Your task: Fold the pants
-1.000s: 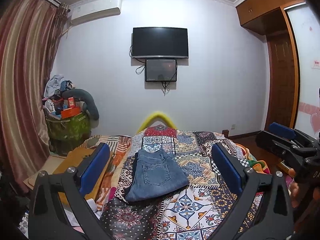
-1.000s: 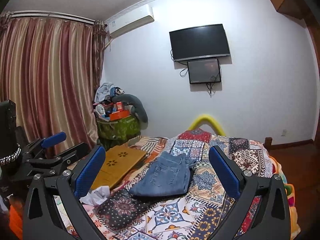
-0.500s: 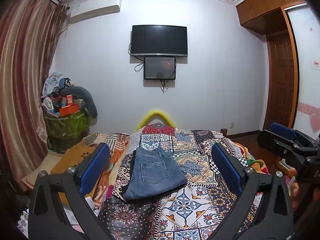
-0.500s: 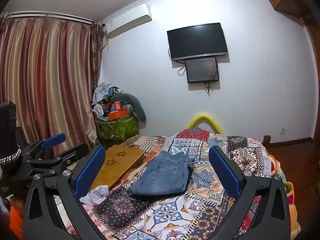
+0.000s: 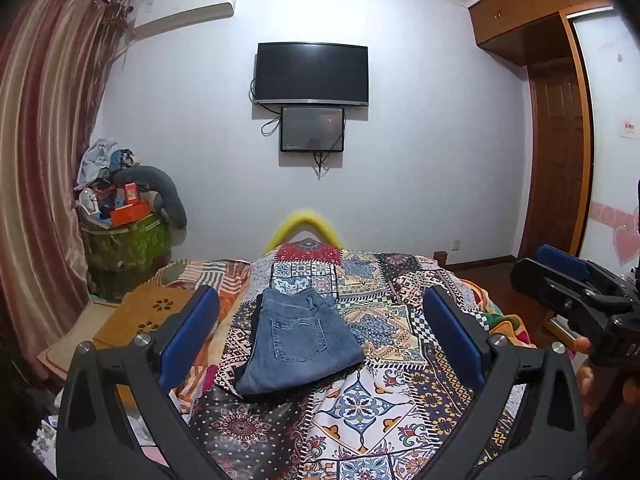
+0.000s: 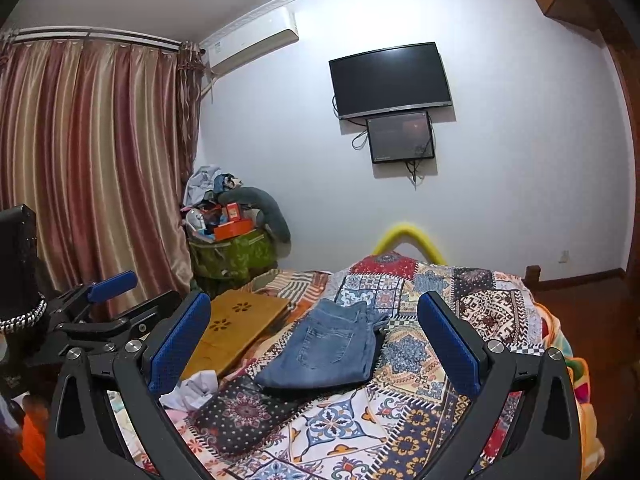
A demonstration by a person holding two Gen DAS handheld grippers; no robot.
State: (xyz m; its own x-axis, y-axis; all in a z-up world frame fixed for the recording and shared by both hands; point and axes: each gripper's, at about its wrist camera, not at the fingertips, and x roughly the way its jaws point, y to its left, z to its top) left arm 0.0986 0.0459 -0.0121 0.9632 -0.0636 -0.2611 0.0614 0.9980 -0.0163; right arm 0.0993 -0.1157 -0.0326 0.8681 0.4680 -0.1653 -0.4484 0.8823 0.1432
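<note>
Lying folded on a patchwork-patterned bedspread [image 5: 400,380], blue denim pants [image 5: 298,344] sit ahead between the wide-open, empty black left gripper [image 5: 320,336] and right gripper [image 6: 316,344].

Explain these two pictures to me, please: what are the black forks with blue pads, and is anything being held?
No robot here: a person holds a hand tool in each hand, each with a camera looking along its two fingers. One picture looks through the left gripper, the other through the right gripper; each also catches the other tool at its edge. Both stand open and hold nothing. Ahead, folded blue jeans lie on a patchwork bedspread, a back pocket facing up. A wooden lap tray lies beside them. A television hangs on the wall.
</note>
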